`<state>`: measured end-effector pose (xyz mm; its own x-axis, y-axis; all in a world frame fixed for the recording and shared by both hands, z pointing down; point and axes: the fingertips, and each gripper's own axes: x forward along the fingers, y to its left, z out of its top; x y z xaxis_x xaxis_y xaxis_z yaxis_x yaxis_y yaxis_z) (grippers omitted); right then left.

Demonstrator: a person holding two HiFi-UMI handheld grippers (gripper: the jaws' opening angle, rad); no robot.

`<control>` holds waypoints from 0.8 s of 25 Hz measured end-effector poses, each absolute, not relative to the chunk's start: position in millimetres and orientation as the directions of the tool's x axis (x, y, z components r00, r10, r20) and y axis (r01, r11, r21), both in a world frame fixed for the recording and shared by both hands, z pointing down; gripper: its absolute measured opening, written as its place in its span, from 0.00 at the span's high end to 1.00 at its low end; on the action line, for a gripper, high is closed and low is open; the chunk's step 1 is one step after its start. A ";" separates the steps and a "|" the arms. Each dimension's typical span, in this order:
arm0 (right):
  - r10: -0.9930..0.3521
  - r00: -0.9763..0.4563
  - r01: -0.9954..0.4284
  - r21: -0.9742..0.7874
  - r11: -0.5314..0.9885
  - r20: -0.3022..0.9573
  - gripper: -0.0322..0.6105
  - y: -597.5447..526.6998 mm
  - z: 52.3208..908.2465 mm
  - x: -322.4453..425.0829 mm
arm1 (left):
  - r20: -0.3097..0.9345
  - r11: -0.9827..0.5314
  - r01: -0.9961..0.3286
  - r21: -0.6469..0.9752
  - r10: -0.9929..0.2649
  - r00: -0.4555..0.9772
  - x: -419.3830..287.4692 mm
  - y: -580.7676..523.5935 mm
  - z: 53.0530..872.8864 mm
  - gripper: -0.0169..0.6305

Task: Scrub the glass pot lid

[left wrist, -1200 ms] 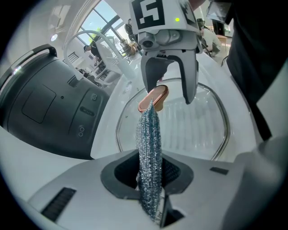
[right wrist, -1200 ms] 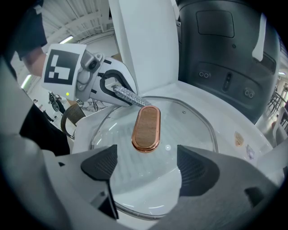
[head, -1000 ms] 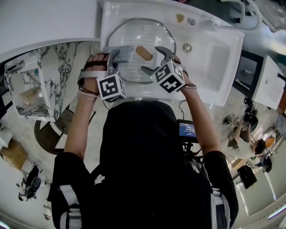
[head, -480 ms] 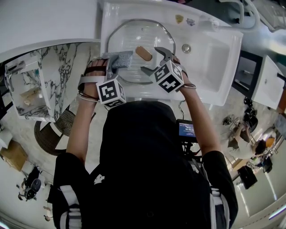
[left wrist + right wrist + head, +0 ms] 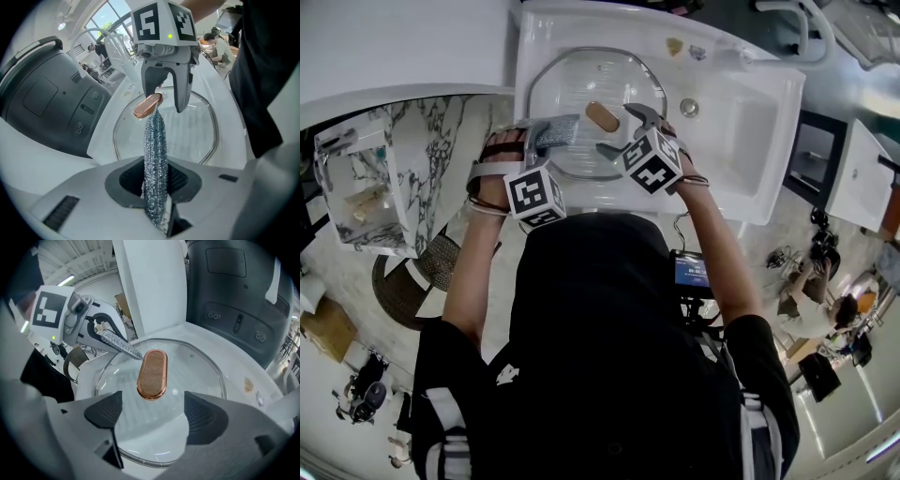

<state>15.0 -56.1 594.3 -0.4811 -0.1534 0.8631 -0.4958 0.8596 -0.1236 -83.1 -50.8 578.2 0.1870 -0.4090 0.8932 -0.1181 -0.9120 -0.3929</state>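
A round glass pot lid (image 5: 581,84) (image 5: 197,136) (image 5: 197,376) with a copper-rimmed wooden handle (image 5: 602,116) (image 5: 147,105) (image 5: 152,373) lies flat in a white sink. My left gripper (image 5: 546,134) (image 5: 157,206) is shut on a silvery steel-wool scrubber (image 5: 559,130) (image 5: 155,154) (image 5: 117,343), whose far end hangs just left of the handle, over the glass. My right gripper (image 5: 623,129) (image 5: 152,416) (image 5: 164,91) hovers open over the lid's near edge, its jaws apart on either side of the handle and holding nothing.
The white sink (image 5: 741,141) has a drain (image 5: 688,108) to the right of the lid. A marble counter (image 5: 422,141) lies left. A dark grey bin-like housing (image 5: 42,93) (image 5: 234,291) stands behind the sink.
Both grippers have shifted slightly nearer the sink's front edge, the left one a little right with the scrubber. The lid has not moved.
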 end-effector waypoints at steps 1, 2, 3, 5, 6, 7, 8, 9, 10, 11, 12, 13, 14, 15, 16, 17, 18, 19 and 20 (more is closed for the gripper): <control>-0.152 -0.480 -0.496 -0.124 0.860 0.864 0.36 -56.0 594.3 14.9 | 0.893 -0.912 -0.122 -0.392 -0.409 0.187 -83.7 -50.0 577.2 0.86; -0.152 -0.479 -0.496 -0.124 0.859 0.865 0.36 -56.0 594.3 14.8 | 0.893 -0.911 -0.127 -0.391 -0.409 0.188 -84.1 -49.2 576.0 0.86; -0.152 -0.477 -0.496 -0.123 0.859 0.866 0.36 -56.2 594.1 14.8 | 0.892 -0.911 -0.135 -0.389 -0.410 0.192 -84.2 -48.5 574.4 0.86; -0.154 -0.471 -0.498 -0.117 0.860 0.869 0.36 -56.8 593.5 15.9 | 0.887 -0.909 -0.156 -0.385 -0.412 0.208 -83.7 -47.8 570.1 0.86; -0.154 -0.466 -0.497 -0.114 0.860 0.871 0.36 -56.9 593.2 16.7 | 0.885 -0.908 -0.166 -0.384 -0.413 0.214 -83.9 -47.3 568.0 0.86; -0.152 -0.461 -0.497 -0.112 0.861 0.874 0.36 -56.8 593.1 17.2 | 0.883 -0.907 -0.175 -0.383 -0.415 0.218 -84.5 -46.9 566.0 0.86; -0.149 -0.459 -0.496 -0.113 0.861 0.876 0.36 -57.0 592.8 17.4 | 0.881 -0.905 -0.184 -0.383 -0.418 0.220 -85.1 -47.1 563.8 0.86; -0.146 -0.458 -0.495 -0.115 0.861 0.877 0.36 -57.4 592.4 17.7 | 0.879 -0.903 -0.191 -0.386 -0.422 0.222 -85.3 -48.3 561.3 0.86; -0.142 -0.457 -0.495 -0.118 0.861 0.878 0.36 -57.7 591.8 18.1 | 0.876 -0.900 -0.196 -0.389 -0.428 0.224 -84.9 -49.9 558.2 0.86; -0.137 -0.454 -0.492 -0.120 0.862 0.880 0.36 -57.1 591.2 18.6 | 0.872 -0.897 -0.199 -0.394 -0.433 0.227 -84.4 -51.5 554.8 0.86; -0.130 -0.448 -0.486 -0.119 0.866 0.885 0.36 -55.5 590.7 19.2 | 0.869 -0.895 -0.202 -0.398 -0.438 0.230 -84.3 -52.8 551.5 0.86; -0.120 -0.439 -0.478 -0.119 0.870 0.890 0.36 -53.2 590.3 20.2 | 0.866 -0.893 -0.202 -0.402 -0.442 0.232 -84.5 -53.6 548.7 0.86; -0.111 -0.429 -0.470 -0.117 0.875 0.896 0.37 -50.7 589.8 21.6 | 0.864 -0.892 -0.202 -0.405 -0.445 0.234 -84.9 -54.2 546.4 0.86; -0.105 -0.420 -0.467 -0.115 0.877 0.901 0.41 -48.6 588.7 23.5 | 0.863 -0.891 -0.202 -0.407 -0.448 0.235 -85.2 -54.6 544.3 0.86; -0.105 -0.412 -0.468 -0.112 0.877 0.905 0.46 -47.3 586.9 25.4 | 0.861 -0.890 -0.203 -0.409 -0.450 0.238 -85.4 -54.9 541.9 0.86; -0.108 -0.407 -0.473 -0.108 0.874 0.907 0.50 -46.7 584.6 27.4 | 0.859 -0.889 -0.208 -0.409 -0.452 0.242 -85.5 -54.9 539.2 0.86; -0.111 -0.402 -0.479 -0.106 0.871 0.909 0.52 -46.1 582.1 29.3 | 0.857 -0.888 -0.216 -0.406 -0.452 0.249 -85.4 -54.6 536.3 0.86; -0.112 -0.399 -0.486 -0.106 0.867 0.910 0.54 -45.6 579.2 31.5 | 0.854 -0.887 -0.226 -0.402 -0.452 0.256 -84.9 -54.4 533.2 0.86; -0.115 -0.396 -0.492 -0.105 0.864 0.911 0.55 -45.2 575.9 33.5 | 0.851 -0.886 -0.237 -0.399 -0.454 0.265 -84.2 -54.1 529.8 0.86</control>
